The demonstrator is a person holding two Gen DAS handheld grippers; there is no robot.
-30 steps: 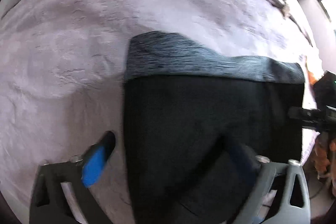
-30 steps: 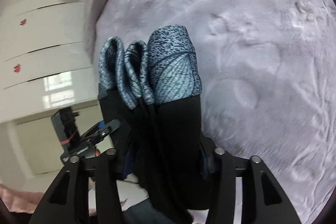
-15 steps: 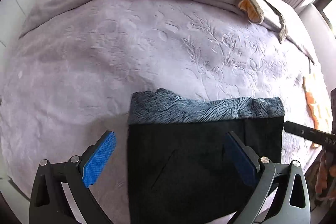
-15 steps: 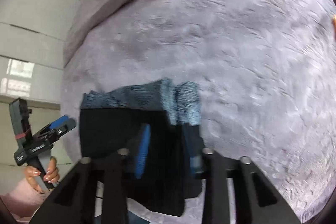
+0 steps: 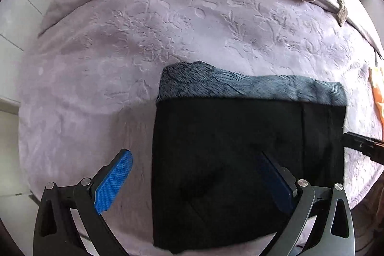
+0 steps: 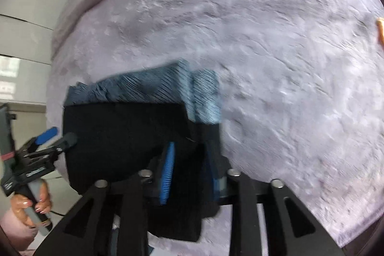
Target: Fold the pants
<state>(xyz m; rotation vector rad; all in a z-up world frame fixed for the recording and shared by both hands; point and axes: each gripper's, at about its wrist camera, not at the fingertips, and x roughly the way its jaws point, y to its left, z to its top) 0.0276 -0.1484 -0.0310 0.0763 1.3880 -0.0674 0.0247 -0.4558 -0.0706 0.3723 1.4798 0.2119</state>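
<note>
Final fold: your right gripper clenches the pants at the bed edge; left gripper released; next, let go

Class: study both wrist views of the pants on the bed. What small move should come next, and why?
Probably release and withdraw the right gripper: the pants lie folded on the bedspread, the left gripper is already open, and only the right one grips their edge.

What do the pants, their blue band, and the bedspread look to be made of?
Pants: black matte cloth, probably a soft knit, limp in its folds. Blue band: heathered, ribbed-looking knit. Bedspread: lilac plush, fleece-like, with an embossed leaf pattern.
</note>
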